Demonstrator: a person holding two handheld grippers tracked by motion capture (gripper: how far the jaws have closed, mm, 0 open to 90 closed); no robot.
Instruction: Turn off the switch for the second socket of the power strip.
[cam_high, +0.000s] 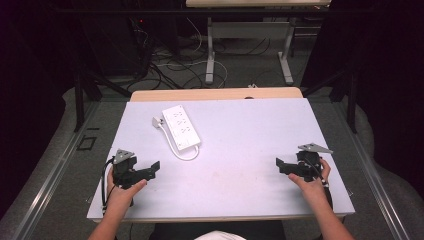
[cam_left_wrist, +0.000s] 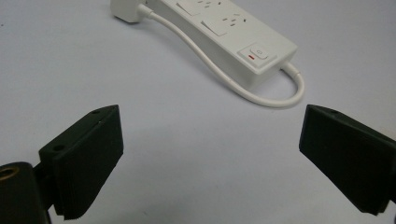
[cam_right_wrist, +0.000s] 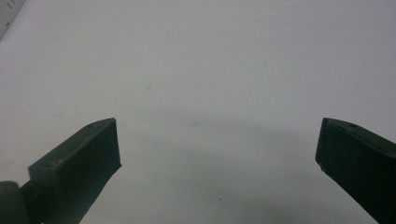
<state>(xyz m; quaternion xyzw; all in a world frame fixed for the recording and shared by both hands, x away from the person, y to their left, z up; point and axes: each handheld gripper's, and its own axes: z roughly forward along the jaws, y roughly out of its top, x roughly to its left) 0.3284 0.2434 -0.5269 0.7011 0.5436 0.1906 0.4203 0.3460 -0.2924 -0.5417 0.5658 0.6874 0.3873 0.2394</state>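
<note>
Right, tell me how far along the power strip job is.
Nothing looks done yet: the white power strip lies flat on the table, its cable looped beside it with the plug free. Left gripper and right gripper are open and empty. Reaching and gripping remain.

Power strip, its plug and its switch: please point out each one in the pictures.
power strip (cam_high: 181, 127), high view, on the middle of its white top face.
plug (cam_left_wrist: 126, 9), left gripper view, on the white plug body at the cable's end.
switch (cam_left_wrist: 258, 51), left gripper view, on the button near the strip's cable end.
</note>
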